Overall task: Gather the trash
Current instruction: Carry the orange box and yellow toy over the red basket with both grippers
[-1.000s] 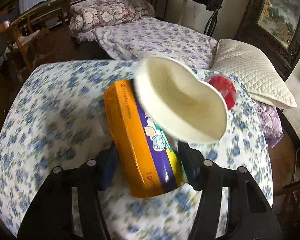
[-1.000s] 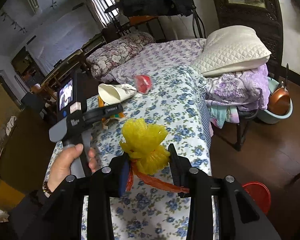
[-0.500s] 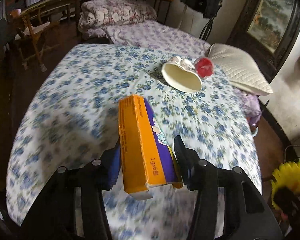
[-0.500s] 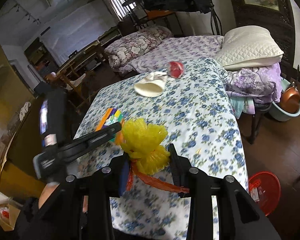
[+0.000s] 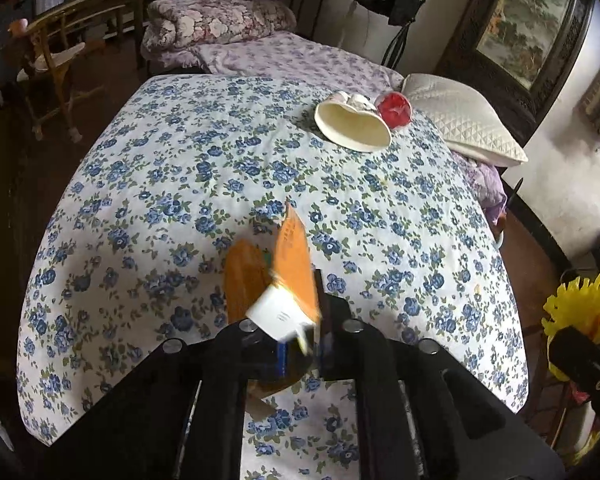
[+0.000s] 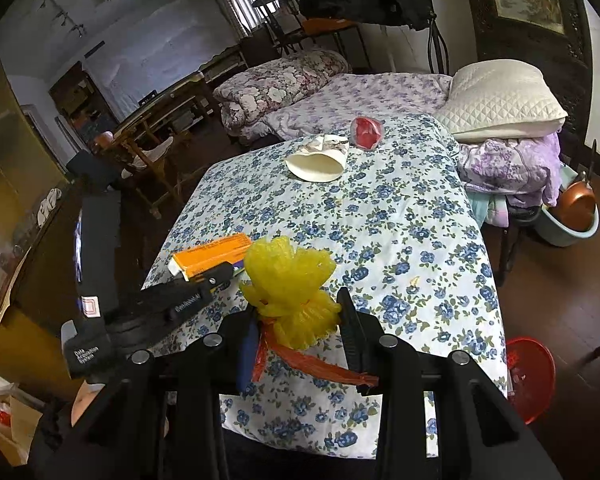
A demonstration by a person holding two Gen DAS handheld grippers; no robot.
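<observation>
My left gripper (image 5: 300, 354) is shut on an orange and purple carton (image 5: 276, 284), held near the front of the flowered table (image 5: 180, 184); the carton also shows in the right wrist view (image 6: 212, 258). My right gripper (image 6: 296, 344) is shut on a yellow mesh bag with an orange tie (image 6: 290, 288); the bag shows at the right edge of the left wrist view (image 5: 584, 312). A crushed white paper cup (image 5: 352, 128) and a red wrapper (image 5: 396, 110) lie at the far side of the table, also seen in the right wrist view, cup (image 6: 318, 162) and wrapper (image 6: 366, 132).
A red bin (image 6: 530, 374) stands on the floor right of the table. A bed with purple sheets (image 6: 360, 96), a white pillow (image 6: 500, 100) and a basin with a copper pan (image 6: 572, 212) are behind and right. Wooden chairs (image 5: 56, 64) stand at left.
My left gripper has pulled back toward the table's front with the carton, which has tilted and turned in the jaws. My right gripper holds the yellow bag as before.
</observation>
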